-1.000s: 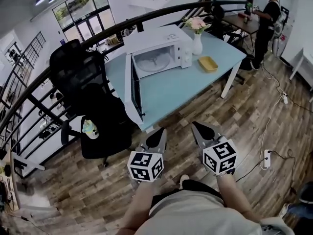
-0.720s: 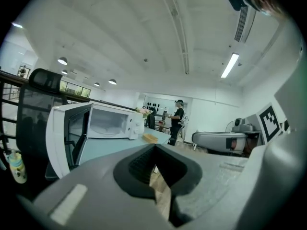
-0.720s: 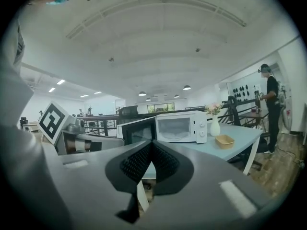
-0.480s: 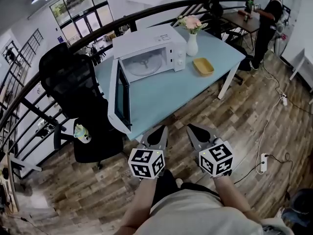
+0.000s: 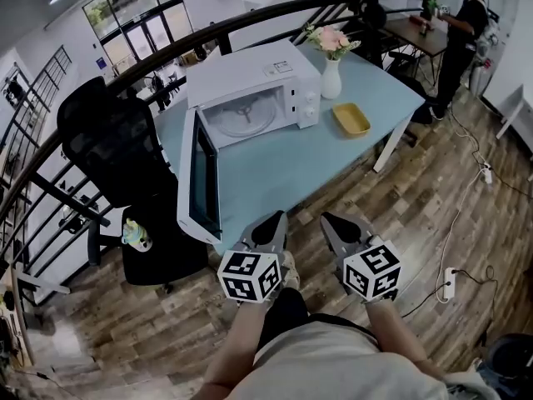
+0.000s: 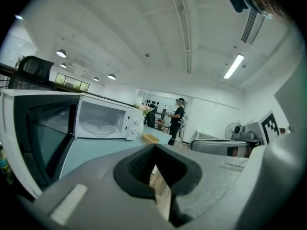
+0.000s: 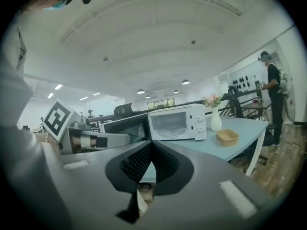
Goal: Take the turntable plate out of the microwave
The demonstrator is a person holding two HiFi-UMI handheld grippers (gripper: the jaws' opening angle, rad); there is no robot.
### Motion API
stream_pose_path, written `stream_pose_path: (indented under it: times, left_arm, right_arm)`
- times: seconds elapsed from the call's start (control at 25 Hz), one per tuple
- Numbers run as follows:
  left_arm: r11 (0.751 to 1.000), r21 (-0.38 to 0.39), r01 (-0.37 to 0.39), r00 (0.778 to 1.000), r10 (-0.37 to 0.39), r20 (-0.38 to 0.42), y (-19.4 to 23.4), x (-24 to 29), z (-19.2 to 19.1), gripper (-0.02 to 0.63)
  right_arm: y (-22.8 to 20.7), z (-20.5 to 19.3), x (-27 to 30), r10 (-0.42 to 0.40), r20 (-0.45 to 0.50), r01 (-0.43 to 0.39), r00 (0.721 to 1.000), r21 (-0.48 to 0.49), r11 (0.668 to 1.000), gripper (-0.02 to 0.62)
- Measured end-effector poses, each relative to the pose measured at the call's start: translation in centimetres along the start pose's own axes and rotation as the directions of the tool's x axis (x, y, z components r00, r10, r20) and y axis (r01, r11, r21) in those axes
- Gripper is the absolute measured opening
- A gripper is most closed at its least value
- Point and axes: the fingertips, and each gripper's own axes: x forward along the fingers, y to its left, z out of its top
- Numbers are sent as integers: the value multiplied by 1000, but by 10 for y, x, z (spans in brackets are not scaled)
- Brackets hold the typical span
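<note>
The white microwave (image 5: 254,77) stands on the light blue table (image 5: 283,169) with its door (image 5: 198,182) swung wide open toward me. The glass turntable plate (image 5: 247,117) lies inside on the oven floor, also visible in the left gripper view (image 6: 99,125) and the right gripper view (image 7: 169,130). My left gripper (image 5: 268,226) and right gripper (image 5: 340,226) hover side by side at the table's near edge, well short of the microwave. Both are shut with nothing between the jaws; the closed tips show in each gripper's own view (image 6: 155,146) (image 7: 151,142).
A yellow dish (image 5: 351,118) and a white vase of flowers (image 5: 331,77) stand right of the microwave. A black office chair (image 5: 112,144) sits left of the table by a dark railing (image 5: 125,73). A person (image 5: 462,23) stands far back right. A power strip (image 5: 454,283) lies on the wood floor.
Both grippers and the camera have come closer to the table; the microwave and its open door now look larger and nearer. The jaws stayed shut.
</note>
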Motion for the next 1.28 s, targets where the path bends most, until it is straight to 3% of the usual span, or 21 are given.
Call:
stream_pose_path:
  times: [0.32,0.88,1.28]
  left_arm:
    - [999,-32,-13,1000,13,1,49,49,17,0]
    - [999,-40,-33,998,35,47,154,131,91,0]
    - [998,-56,-6,1000,8,29,185,166,102,0]
  right_arm:
    - [-34,14,64,1,-15,-1,1000,-4,1000,12]
    - [-76,78,204,47,16,-46,999,-30,998,12]
    - [-93,86,259,53,-13,-54,998,-25,998,12]
